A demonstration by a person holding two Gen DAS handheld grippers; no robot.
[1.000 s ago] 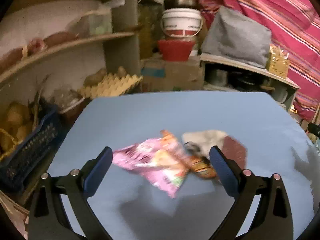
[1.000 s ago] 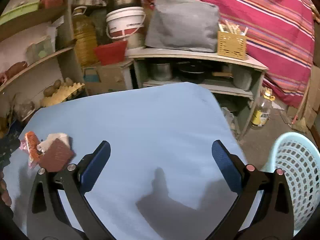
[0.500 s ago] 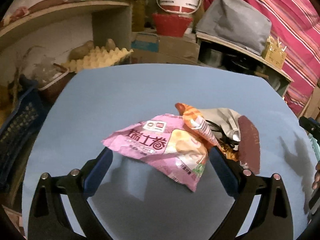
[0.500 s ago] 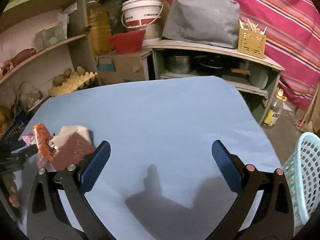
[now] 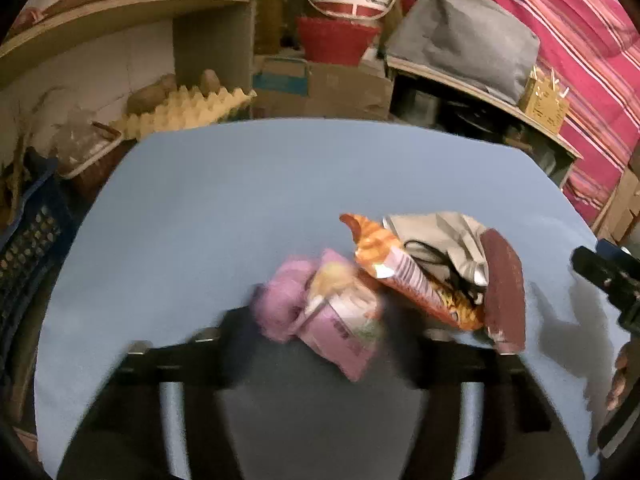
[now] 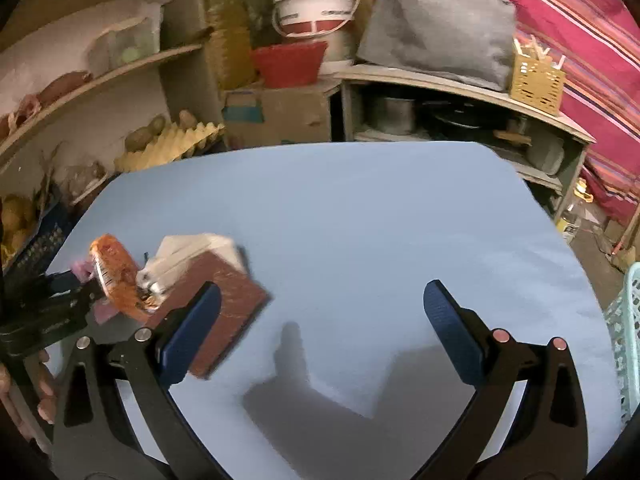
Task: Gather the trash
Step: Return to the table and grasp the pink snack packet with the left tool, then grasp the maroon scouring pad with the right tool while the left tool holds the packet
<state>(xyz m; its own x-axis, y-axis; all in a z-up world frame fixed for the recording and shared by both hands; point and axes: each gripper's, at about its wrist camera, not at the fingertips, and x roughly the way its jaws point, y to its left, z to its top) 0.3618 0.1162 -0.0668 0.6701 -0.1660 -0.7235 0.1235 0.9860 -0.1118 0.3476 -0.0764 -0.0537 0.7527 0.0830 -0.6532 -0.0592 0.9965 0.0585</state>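
Note:
A pile of trash lies on the blue table point(image 5: 280, 184). It holds a pink snack wrapper point(image 5: 332, 312), an orange wrapper point(image 5: 404, 276), a crumpled white paper point(image 5: 444, 236) and a brown flat packet point(image 5: 504, 292). My left gripper point(image 5: 320, 328) is closed on the pink wrapper, which is bunched between its blurred jaws. My right gripper point(image 6: 320, 320) is open and empty over the table; the brown packet point(image 6: 228, 312) lies just behind its left finger point(image 6: 192, 328). The orange wrapper point(image 6: 116, 276) and the left gripper point(image 6: 52, 312) show at the left of the right wrist view.
A pale green laundry basket point(image 6: 624, 344) stands off the table's right edge. A blue crate point(image 5: 28, 240) sits at the left edge. Shelves with egg trays point(image 5: 180, 112), a cardboard box point(image 5: 320, 84), buckets and pots stand behind the table.
My left gripper has moved in and shut on the pink wrapper, crumpling it. My right gripper has drifted left toward the trash pile, still open.

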